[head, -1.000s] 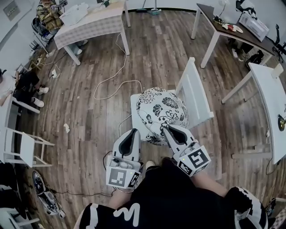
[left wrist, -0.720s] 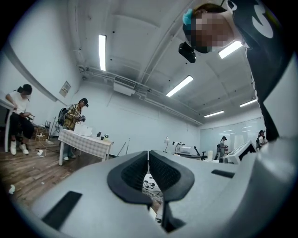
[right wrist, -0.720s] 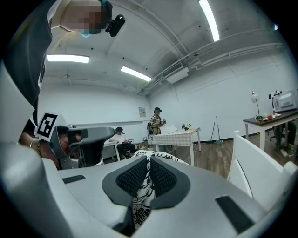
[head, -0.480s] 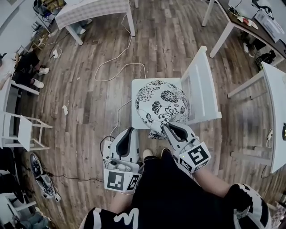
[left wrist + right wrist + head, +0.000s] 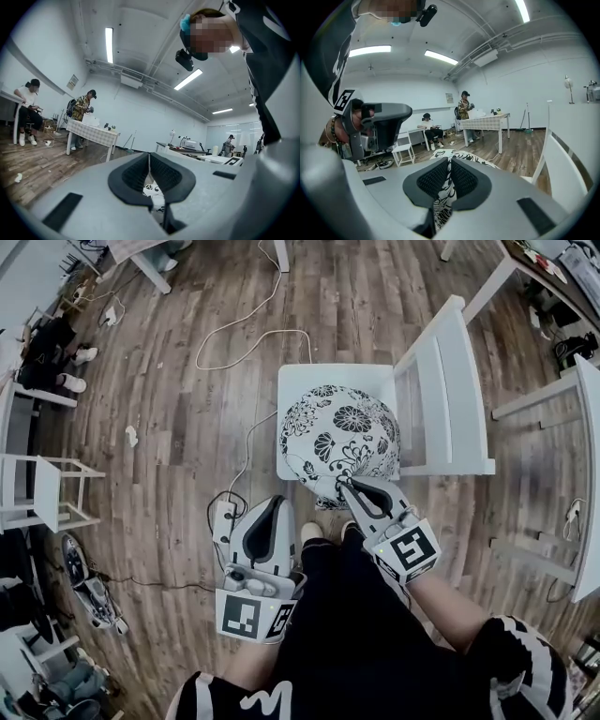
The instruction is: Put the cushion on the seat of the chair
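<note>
At the head view's centre, the cushion point(image 5: 342, 432) covers most of the white chair point(image 5: 309, 385) seat. The right gripper point(image 5: 351, 487), at the cushion's 6 o'clock, is clenched on its fabric edge. The left gripper point(image 5: 270, 512), at 7 o'clock, is closed and empty.

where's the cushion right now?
Head view, centre: the floral cushion is over the white chair's seat, chair back to its right, near edge pinched in the right tool.
</note>
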The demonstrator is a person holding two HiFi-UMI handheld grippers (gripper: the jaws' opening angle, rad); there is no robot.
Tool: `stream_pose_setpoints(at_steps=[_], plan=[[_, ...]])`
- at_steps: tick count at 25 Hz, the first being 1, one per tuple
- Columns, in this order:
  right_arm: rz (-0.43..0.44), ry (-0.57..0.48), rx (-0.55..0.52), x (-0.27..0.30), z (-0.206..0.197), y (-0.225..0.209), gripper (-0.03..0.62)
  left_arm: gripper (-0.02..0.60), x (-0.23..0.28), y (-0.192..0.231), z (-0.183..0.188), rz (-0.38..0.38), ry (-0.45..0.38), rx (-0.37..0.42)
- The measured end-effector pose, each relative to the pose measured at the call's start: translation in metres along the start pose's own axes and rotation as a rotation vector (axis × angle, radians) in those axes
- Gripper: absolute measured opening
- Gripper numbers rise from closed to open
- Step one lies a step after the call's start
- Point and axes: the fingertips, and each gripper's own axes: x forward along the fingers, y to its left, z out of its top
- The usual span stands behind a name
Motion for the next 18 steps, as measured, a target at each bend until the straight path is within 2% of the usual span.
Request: stream_pose_setpoints(at_steps=[4,9,18], plan=[[0.014,0.051,0.025,0.012,-0.031,-0.001,0.032,0.014,-0.002,0.003,-0.023,0.005,0.032,-0.034],[0.034,0.086,0.038,0.025,-0.057,0.005,0.032,0.014,-0.004,0.010,-0.043,0.000,0.065,-0.028],[0.057,0.164,0.045,0.054,-0.110,0.010,0.032,0.014,-0.006,0.036,-0.068,0.040,0.093,-0.047]])
